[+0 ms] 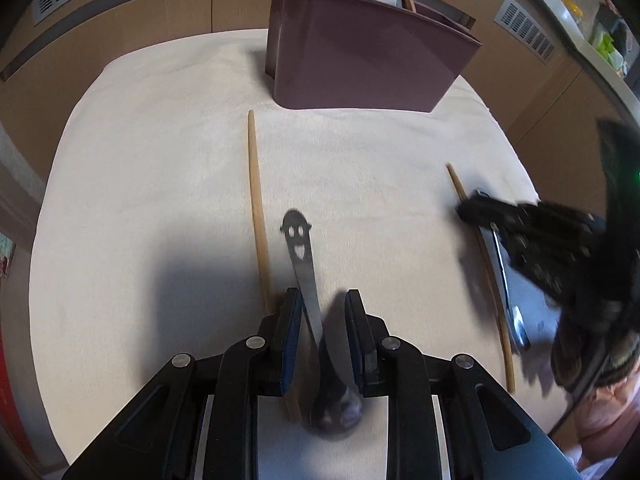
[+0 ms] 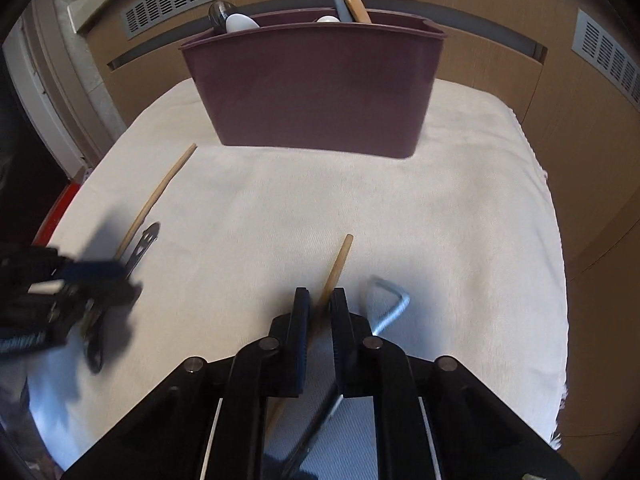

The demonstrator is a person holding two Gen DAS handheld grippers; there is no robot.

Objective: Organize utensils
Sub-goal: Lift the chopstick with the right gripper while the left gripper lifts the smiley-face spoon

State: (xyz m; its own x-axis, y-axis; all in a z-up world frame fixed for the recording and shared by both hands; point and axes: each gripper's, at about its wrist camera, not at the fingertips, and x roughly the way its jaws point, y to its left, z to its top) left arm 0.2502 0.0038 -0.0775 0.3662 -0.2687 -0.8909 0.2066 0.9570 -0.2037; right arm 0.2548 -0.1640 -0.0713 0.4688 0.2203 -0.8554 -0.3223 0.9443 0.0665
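Note:
My left gripper [image 1: 322, 296] is shut on a metal spoon [image 1: 298, 236] whose handle has a face cut into it. The handle sticks out forward and the bowl hangs blurred under the fingers. A loose wooden chopstick [image 1: 256, 208] lies just left of it on the cream cloth [image 1: 160, 160]. In the right wrist view my right gripper [image 2: 320, 292] is shut on a second chopstick [image 2: 340, 256], low over the cloth. A metal utensil [image 2: 394, 300] with a looped handle lies right beside that chopstick. A plum utensil holder [image 2: 316, 92] stands at the back.
The holder [image 1: 360, 60] has several utensils standing in it. The cloth [image 2: 440, 220] ends in edges on all sides, with wood panelling and vent grilles behind. My left gripper [image 2: 124, 280] shows blurred at the left of the right wrist view.

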